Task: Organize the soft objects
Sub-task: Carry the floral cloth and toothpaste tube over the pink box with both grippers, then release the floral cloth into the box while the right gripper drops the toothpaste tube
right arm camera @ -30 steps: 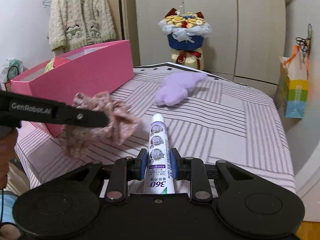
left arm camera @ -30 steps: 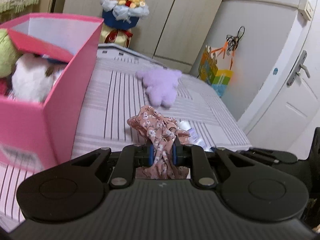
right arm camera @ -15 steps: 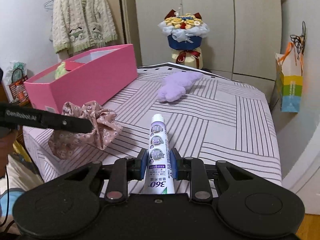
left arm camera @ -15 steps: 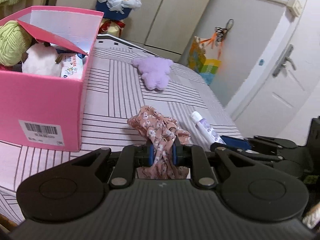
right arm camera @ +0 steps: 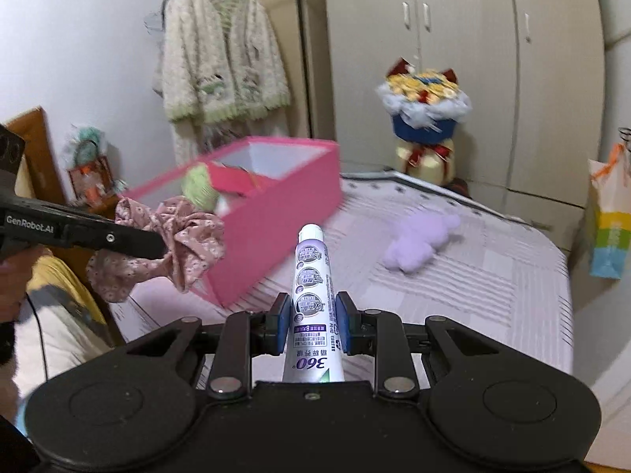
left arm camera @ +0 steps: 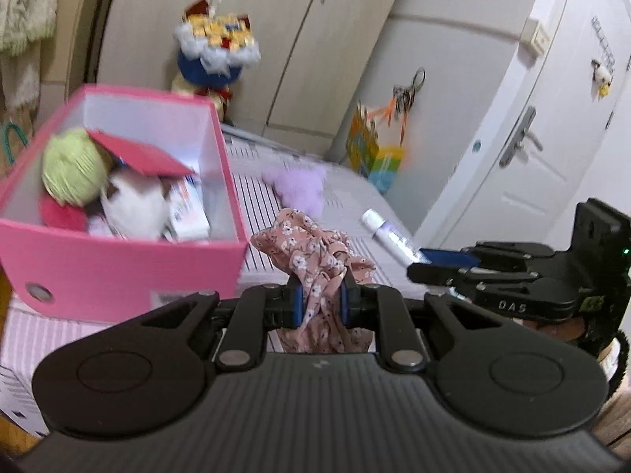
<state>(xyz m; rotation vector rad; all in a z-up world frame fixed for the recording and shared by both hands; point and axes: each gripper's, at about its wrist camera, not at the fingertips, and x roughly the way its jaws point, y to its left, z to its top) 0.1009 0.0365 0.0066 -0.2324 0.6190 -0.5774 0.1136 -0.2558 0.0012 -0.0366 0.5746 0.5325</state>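
Note:
My left gripper (left arm camera: 318,298) is shut on a pink floral scrunchie (left arm camera: 315,252) and holds it in the air, just right of the near corner of the pink box (left arm camera: 118,272). It also shows in the right wrist view (right arm camera: 157,242), with the scrunchie (right arm camera: 189,236) in front of the box (right arm camera: 284,213). My right gripper (right arm camera: 311,319) is shut on a white and purple tube (right arm camera: 313,276), held above the bed; the tube also shows in the left wrist view (left arm camera: 388,238). A purple plush toy (right arm camera: 418,242) lies on the striped bed (right arm camera: 493,276).
The box holds a green yarn ball (left arm camera: 73,165), a white plush (left arm camera: 134,205) and a packet. A flower bouquet (right arm camera: 424,118) stands behind the bed by the wardrobe. A colourful paper bag (right arm camera: 609,220) hangs at the right. A door (left arm camera: 524,146) is beyond the bed.
Both grippers have risen and pulled back. The left one with the scrunchie now looks down into the box from near its corner. The right one still holds the tube.

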